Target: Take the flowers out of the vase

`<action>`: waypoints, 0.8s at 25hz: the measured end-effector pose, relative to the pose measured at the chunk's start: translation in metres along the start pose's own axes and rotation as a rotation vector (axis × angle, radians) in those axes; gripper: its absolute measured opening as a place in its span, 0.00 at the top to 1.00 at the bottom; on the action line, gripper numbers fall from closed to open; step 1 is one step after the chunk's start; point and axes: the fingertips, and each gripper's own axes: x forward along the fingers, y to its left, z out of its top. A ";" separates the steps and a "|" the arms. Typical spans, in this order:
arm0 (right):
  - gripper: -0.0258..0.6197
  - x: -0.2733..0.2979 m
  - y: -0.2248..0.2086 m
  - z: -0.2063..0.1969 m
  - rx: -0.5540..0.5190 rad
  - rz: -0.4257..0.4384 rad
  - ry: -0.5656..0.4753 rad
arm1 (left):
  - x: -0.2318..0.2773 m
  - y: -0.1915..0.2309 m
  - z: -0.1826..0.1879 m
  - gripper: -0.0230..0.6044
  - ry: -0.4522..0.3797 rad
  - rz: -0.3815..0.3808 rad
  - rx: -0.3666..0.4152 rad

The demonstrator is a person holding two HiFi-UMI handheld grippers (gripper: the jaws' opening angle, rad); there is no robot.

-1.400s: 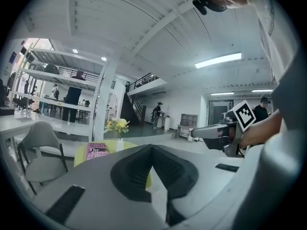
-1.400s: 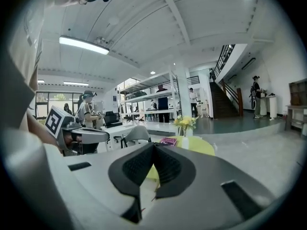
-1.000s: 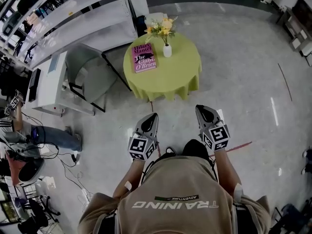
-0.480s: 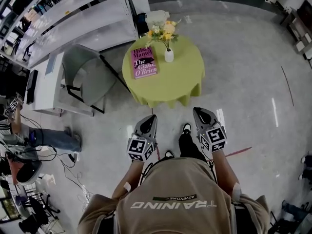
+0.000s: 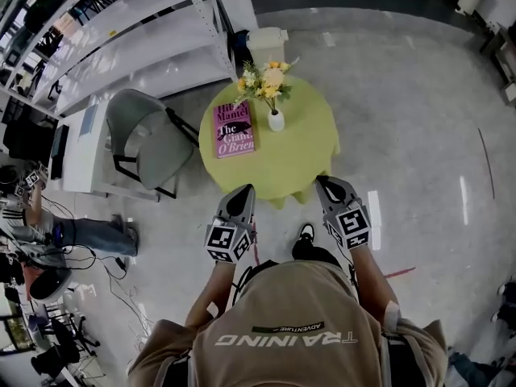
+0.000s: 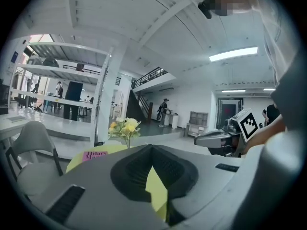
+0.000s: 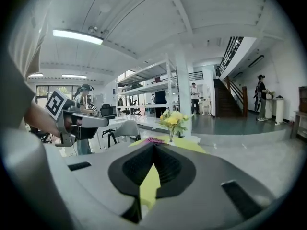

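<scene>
A small white vase (image 5: pixel 276 120) with yellow and white flowers (image 5: pixel 262 79) stands upright on a round table with a yellow-green cloth (image 5: pixel 298 147). A pink book (image 5: pixel 233 127) lies left of the vase. My left gripper (image 5: pixel 245 190) and right gripper (image 5: pixel 326 182) hover side by side at the table's near edge, both short of the vase. Both are shut and hold nothing. The flowers (image 6: pixel 124 127) show ahead beyond the left gripper (image 6: pixel 151 147). In the right gripper view the flowers (image 7: pixel 172 120) and vase (image 7: pixel 171 137) stand ahead of the right gripper (image 7: pixel 153 145).
A grey folding chair (image 5: pixel 149 139) stands left of the table, with white shelving (image 5: pixel 121 31) behind it and a white bin (image 5: pixel 266 43) beyond the table. A white desk (image 5: pixel 76 139) and a seated person (image 5: pixel 72 232) with floor cables are at far left.
The table with vase and book has come closer in the head view. Both grippers, once over bare floor, now reach its near edge.
</scene>
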 end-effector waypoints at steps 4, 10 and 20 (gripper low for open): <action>0.96 0.023 -0.031 0.001 -0.003 0.025 0.007 | 0.026 0.012 0.008 0.96 -0.002 0.050 -0.011; 0.96 0.059 -0.040 0.003 0.012 0.083 0.034 | 0.041 0.030 0.005 0.96 0.032 0.098 -0.043; 0.96 0.128 -0.047 0.009 0.030 0.071 0.052 | 0.085 0.093 -0.005 0.96 0.029 0.068 -0.062</action>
